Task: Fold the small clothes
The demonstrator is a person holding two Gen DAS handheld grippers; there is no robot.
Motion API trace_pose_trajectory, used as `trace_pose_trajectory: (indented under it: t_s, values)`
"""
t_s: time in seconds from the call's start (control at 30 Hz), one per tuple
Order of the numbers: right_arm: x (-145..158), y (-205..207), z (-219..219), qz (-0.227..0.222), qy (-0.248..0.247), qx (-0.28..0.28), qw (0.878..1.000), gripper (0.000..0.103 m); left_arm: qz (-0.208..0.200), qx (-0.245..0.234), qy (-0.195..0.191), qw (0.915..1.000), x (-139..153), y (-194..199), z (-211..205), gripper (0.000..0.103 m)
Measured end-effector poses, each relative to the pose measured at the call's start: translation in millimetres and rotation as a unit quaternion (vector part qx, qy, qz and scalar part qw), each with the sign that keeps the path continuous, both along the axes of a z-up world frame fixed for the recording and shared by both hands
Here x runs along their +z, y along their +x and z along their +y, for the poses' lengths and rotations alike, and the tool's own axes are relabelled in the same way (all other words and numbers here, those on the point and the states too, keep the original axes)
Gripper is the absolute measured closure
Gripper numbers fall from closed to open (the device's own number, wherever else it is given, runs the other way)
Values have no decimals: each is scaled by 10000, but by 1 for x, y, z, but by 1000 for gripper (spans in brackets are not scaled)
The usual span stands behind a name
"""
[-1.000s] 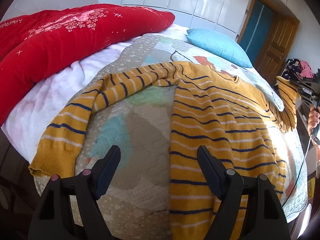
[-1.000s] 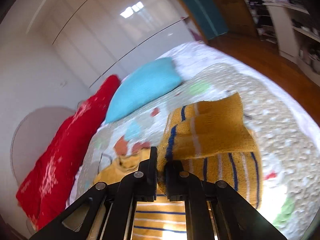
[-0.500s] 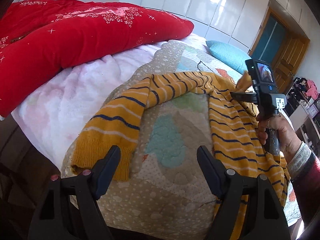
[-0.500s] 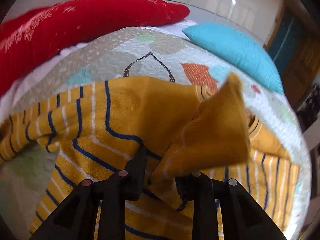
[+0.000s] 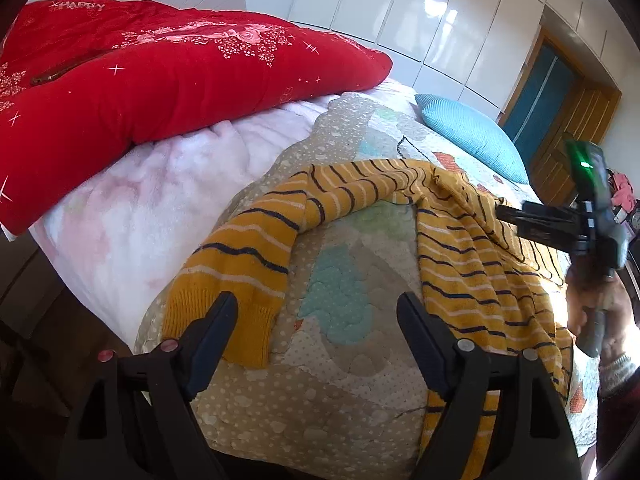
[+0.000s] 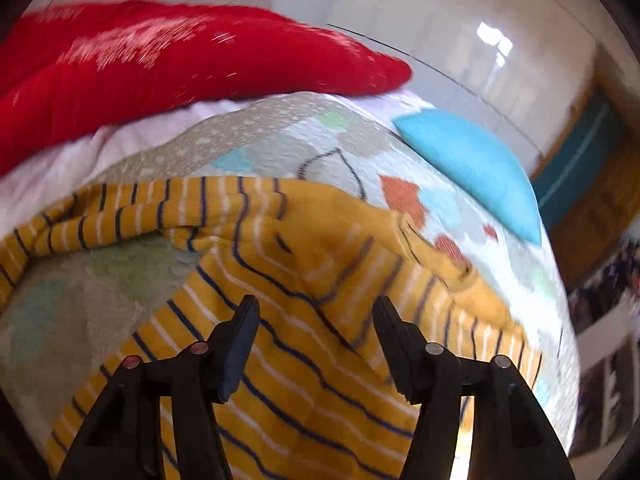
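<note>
Jaws of the left gripper (image 5: pixel 316 316) are spread wide, nothing between them, hovering just beside the sleeve cuff (image 5: pixel 224 320) of the yellow striped sweater (image 5: pixel 472 256), which is laid flat on the quilt (image 5: pixel 332 392). Right gripper (image 6: pixel 316 320) jaws have just been opening, empty, over the folded-in right sleeve (image 6: pixel 348 248). Risk: the cuff could be missed or quilt pinched with it; the loose fold may be dragged open.
</note>
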State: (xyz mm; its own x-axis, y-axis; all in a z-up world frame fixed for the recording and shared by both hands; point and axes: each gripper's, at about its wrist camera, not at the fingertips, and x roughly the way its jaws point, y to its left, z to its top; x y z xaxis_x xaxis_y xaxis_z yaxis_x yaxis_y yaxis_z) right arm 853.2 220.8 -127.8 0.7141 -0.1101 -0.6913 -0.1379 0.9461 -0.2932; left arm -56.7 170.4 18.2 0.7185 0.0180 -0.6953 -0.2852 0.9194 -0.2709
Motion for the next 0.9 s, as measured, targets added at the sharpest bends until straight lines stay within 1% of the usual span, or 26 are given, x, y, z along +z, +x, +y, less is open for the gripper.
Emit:
trace_pose_trajectory:
  t_s: [0.07,0.13,0.2,0.23,0.3,0.37,0.4,0.43,0.47,0.5,0.53,0.57,0.6,0.63,0.7,0.73,0.8,0.83,0.87,0.9]
  values:
    - [10,-32,-61,3,711,-570,9958,31,29,-102,-86,9999,-3,3,-6,21]
    - [5,-68,-112,45,1012,-1169,9880,31,85,-283,-207,9993,-8,9,-17,21]
    - [-10,-108,-152,174,1203,-1718,9776,30,141,-493,-240,9984,-11,13,-32,21]
    - [-21,-128,-169,272,1413,-1914,9709,30,170,-581,-223,9979,-13,15,-39,21]
    - [-44,-162,-192,517,1996,-2099,9557,30,246,-762,-239,9965,-16,20,-54,21]
    - [-66,-193,-194,661,2588,-2010,9425,30,319,-934,-353,9945,-20,24,-66,21]
    - [-72,-204,-189,574,2695,-1935,9416,31,369,-1052,-419,9929,-23,26,-76,21]
    - [-73,-215,-179,408,2694,-1839,9444,31,410,-1121,-436,9919,-25,29,-83,21]
    - [-75,-222,-169,345,2739,-1707,9459,41,467,-1181,-423,9910,-27,32,-91,21]
    - [-77,-226,-159,327,2881,-1582,9439,61,555,-1240,-368,9900,-29,34,-101,21]
    - [-79,-229,-151,337,3080,-1468,9394,71,597,-1287,-323,9894,-30,35,-108,21]
    - [-82,-229,-143,379,3190,-1381,9369,78,613,-1334,-287,9888,-29,36,-113,21]
    - [-82,-229,-137,343,3125,-1338,9398,88,606,-1364,-234,9885,-25,36,-118,21]
    - [-81,-227,-134,330,3075,-1303,9420,89,564,-1358,-156,9890,-19,36,-119,21]
    - [-74,-236,-150,268,3361,-1338,9319,91,378,-1244,-13,9915,-2,30,-112,21]
    - [-70,-243,-160,201,3325,-1476,9313,92,281,-1151,65,9929,5,27,-105,21]
    - [-59,-266,-184,57,2999,-1866,9355,92,114,-806,317,9962,18,19,-83,20]
    - [-57,-278,-196,35,2938,-2041,9338,92,81,-632,415,9971,22,17,-73,20]
    - [-57,-287,-206,57,2875,-2212,9319,98,61,-453,486,9978,24,13,-60,20]
    - [-58,-295,-212,128,2680,-2404,9328,99,73,-212,516,9984,25,10,-44,20]
